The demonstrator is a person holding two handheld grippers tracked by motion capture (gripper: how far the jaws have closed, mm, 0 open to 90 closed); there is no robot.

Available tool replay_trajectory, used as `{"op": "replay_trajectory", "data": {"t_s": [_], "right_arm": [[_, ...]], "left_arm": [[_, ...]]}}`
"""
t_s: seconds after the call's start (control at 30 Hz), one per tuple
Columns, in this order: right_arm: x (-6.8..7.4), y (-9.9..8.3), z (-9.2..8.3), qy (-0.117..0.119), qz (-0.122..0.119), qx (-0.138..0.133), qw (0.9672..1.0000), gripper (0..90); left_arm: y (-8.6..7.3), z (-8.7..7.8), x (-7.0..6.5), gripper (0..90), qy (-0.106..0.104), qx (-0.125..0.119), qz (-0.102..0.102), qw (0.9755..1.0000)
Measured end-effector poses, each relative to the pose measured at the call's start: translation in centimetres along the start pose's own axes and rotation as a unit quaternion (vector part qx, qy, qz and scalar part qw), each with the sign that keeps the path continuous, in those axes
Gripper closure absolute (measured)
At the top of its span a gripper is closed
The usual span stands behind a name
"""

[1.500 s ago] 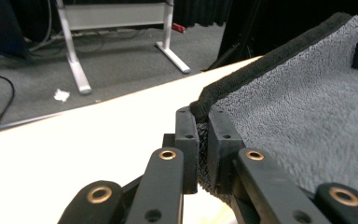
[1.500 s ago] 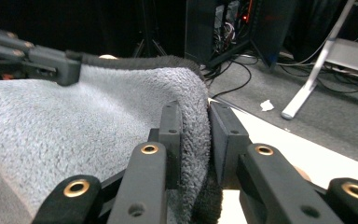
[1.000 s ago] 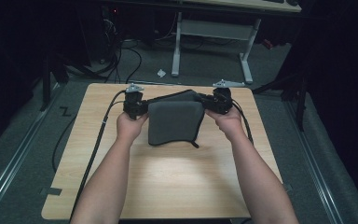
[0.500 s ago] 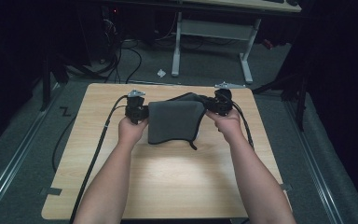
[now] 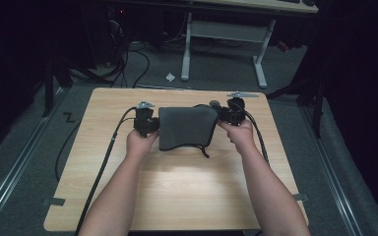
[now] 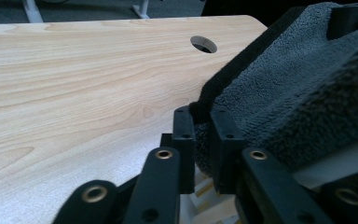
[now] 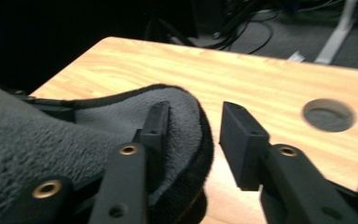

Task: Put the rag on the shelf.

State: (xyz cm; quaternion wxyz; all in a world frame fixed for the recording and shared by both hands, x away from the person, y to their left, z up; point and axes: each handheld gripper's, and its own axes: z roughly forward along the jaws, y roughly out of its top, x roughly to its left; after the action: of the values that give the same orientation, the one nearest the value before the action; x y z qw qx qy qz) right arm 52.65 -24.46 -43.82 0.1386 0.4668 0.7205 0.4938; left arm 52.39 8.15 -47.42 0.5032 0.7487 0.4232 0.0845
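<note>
Pale wooden bench (image 5: pixel 177 196) in a dark room, grey towel (image 5: pixel 184 127) folded near its far edge. Left claw (image 6: pixel 203 140) pinching one towel corner; right claw (image 7: pixel 193 130), just opening, spread around the other. Risk: fold springing open on uneven release.

A dim room: grey carpet floor (image 5: pixel 24 147), white desk frame (image 5: pixel 226 34), tangled cables (image 5: pixel 128 54).

towel (image 5: pixel 187 126) on table (image 5: pixel 177 196) far half, left tongs (image 5: pixel 150 126) and right tongs (image 5: pixel 221 114) at its sides
</note>
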Motion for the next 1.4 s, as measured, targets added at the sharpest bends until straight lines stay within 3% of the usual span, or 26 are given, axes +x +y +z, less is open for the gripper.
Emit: {"op": "replay_trajectory", "data": {"t_s": [0.2, 0.3, 0.57, 0.8, 0.9, 1.03, 1.1, 1.23, 1.3, 1.4], "right_arm": [[-0.2, 0.8, -1.3, -0.026, -0.013, -0.024, 0.9993, 57.9], [-0.5, 1.2, -2.2, -0.032, -0.012, -0.040, 0.9986, 56.4], [-1.2, 1.0, -3.6, -0.065, -0.027, -0.035, 0.9969, 55.9], [-1.2, -0.2, -4.5, -0.093, -0.045, -0.028, 0.9943, 59.9], [-0.8, -0.7, -5.1, -0.104, -0.064, -0.033, 0.9920, 60.1], [-0.4, -1.6, -5.8, -0.112, -0.070, -0.030, 0.9908, 59.6], [-0.1, -2.4, -6.1, -0.121, -0.082, -0.037, 0.9886, 59.7], [0.4, -3.7, -6.8, -0.124, -0.090, -0.040, 0.9874, 58.1], [0.8, -4.2, -7.1, -0.116, -0.091, -0.029, 0.9887, 54.1], [1.6, -5.2, -7.6, -0.115, -0.109, -0.031, 0.9869, 52.2]], "left_arm": [[-0.3, 0.2, -0.1, 71.9, 0.013, 0.012, -0.003, 0.9998], [-0.7, -0.1, 0.3, 69.7, 0.020, 0.000, -0.015, 0.9997], [-1.3, -1.5, 1.4, 63.0, 0.042, -0.007, -0.025, 0.9988], [-2.1, -3.2, 2.2, 60.2, 0.061, -0.015, -0.024, 0.9977], [-2.7, -4.2, 2.6, 60.2, 0.071, -0.018, -0.020, 0.9971], [-3.8, -5.6, 2.8, 59.7, 0.081, -0.028, -0.020, 0.9961], [-4.5, -6.2, 2.8, 59.2, 0.081, -0.033, -0.019, 0.9960], [-5.9, -7.7, 2.6, 59.1, 0.084, -0.041, -0.012, 0.9955], [-6.4, -8.5, 2.5, 59.1, 0.086, -0.043, -0.006, 0.9953], [-7.1, -9.8, 2.3, 58.9, 0.092, -0.045, 0.005, 0.9947]]}}
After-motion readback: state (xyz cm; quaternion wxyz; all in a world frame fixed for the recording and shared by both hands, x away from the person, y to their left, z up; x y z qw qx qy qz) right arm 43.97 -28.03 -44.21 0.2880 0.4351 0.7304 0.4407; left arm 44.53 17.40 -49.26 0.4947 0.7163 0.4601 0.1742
